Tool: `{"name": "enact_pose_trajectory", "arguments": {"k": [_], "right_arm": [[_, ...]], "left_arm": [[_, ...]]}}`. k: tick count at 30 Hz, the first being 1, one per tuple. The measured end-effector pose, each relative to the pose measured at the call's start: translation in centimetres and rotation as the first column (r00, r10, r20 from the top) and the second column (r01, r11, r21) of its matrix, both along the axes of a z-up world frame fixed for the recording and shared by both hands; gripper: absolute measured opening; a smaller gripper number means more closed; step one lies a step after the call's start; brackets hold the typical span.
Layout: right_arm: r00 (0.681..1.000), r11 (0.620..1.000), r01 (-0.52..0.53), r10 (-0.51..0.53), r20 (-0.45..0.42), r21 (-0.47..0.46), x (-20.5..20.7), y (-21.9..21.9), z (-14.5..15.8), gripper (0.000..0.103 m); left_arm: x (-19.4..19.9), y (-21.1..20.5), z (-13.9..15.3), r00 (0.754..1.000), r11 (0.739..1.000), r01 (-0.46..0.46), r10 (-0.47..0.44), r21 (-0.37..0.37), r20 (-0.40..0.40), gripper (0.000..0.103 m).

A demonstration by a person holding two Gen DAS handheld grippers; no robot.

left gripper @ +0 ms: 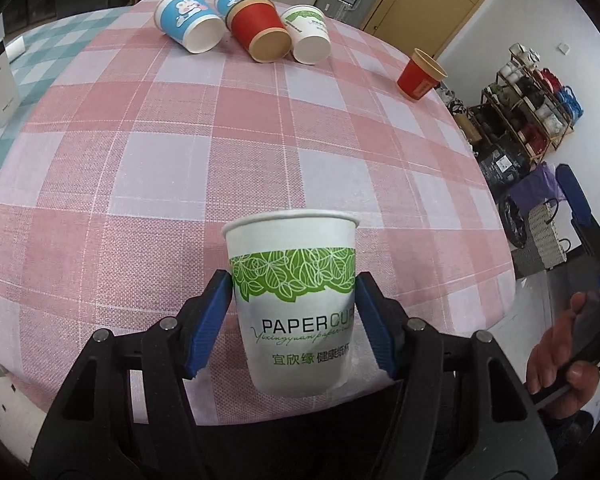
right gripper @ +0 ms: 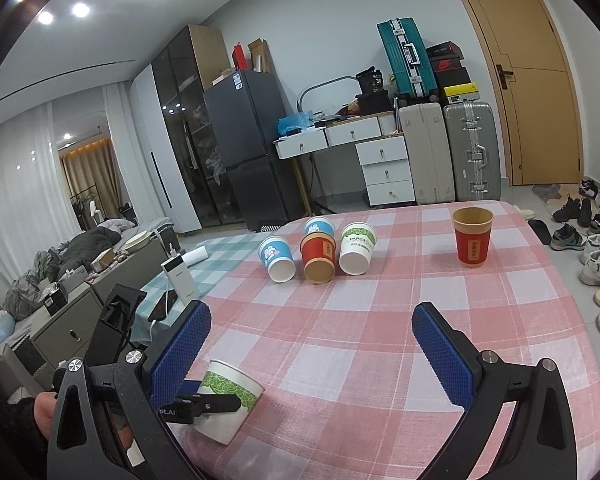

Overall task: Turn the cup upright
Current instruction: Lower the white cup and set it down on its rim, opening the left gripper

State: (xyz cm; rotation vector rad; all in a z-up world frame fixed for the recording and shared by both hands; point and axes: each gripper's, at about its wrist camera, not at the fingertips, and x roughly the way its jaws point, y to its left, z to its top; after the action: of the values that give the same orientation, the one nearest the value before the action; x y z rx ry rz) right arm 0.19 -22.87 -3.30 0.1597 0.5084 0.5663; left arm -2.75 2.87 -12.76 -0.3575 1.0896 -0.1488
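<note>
White paper cup [left gripper: 296, 304] with the green leaf band sits low centre in the left wrist view, mouth up, clamped at its sides by the left gripper [left gripper: 294, 320] over the pink checked tablecloth [left gripper: 180, 160]. In the right wrist view it shows lower left, tilted. The right gripper [right gripper: 312, 344] hangs with jaws wide apart, empty. Upper centre, four cups [right gripper: 316, 248] lie tipped; a red cup [right gripper: 472, 238] stands upright, upper right.
</note>
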Motion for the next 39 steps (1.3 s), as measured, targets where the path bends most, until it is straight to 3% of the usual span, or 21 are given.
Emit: {"name": "enact_pose_trajectory", "arguments": {"k": [6,9,18,21,24,28,30,33,39], "right_arm": [[1.0,1.0,-0.007,0.007,0.001,-0.012,-0.2,0.5,0.0,0.103],[1.0,1.0,-0.008,0.008,-0.002,-0.011,-0.4,0.8,0.0,0.103],[1.0,1.0,-0.023,0.023,-0.013,-0.014,-0.3,1.3,0.1,0.103],[0.999,0.999,-0.032,0.032,-0.028,-0.014,-0.5,1.6,0.1,0.103],[0.998,0.999,-0.051,0.051,-0.027,-0.015,-1.2,2.0,0.2,0.103],[0.996,0.996,-0.089,0.088,-0.012,-0.018,-2.4,2.8,0.6,0.103],[0.995,0.995,-0.101,0.1,-0.006,-0.022,-2.9,3.1,0.8,0.103],[0.992,0.992,-0.126,0.126,-0.008,-0.03,-3.4,3.6,1.1,0.103],[0.987,0.987,-0.156,0.155,-0.039,-0.034,-3.9,4.2,1.2,0.103]], "left_arm": [[1.0,0.3,-0.5,1.0,1.0,0.009,-0.009,-0.023,-0.005,0.065],[1.0,0.5,-0.2,1.0,1.0,-0.005,0.005,0.001,0.004,0.081],[-0.1,1.2,3.6,0.992,0.999,-0.02,0.016,0.027,0.123,0.082],[-1.6,1.1,6.1,0.976,0.995,-0.052,0.032,0.089,0.213,0.082],[-3.3,0.8,8.7,0.945,0.984,-0.097,0.043,0.151,0.325,0.082],[-5.2,0.4,11.3,0.904,0.967,-0.153,0.053,0.205,0.424,0.093],[-6.0,0.1,12.1,0.889,0.96,-0.167,0.048,0.224,0.455,0.099],[-7.0,0.1,12.8,0.875,0.954,-0.189,0.057,0.231,0.48,0.1],[-8.4,0.1,12.5,0.884,0.955,-0.187,0.062,0.229,0.464,0.102]]}}
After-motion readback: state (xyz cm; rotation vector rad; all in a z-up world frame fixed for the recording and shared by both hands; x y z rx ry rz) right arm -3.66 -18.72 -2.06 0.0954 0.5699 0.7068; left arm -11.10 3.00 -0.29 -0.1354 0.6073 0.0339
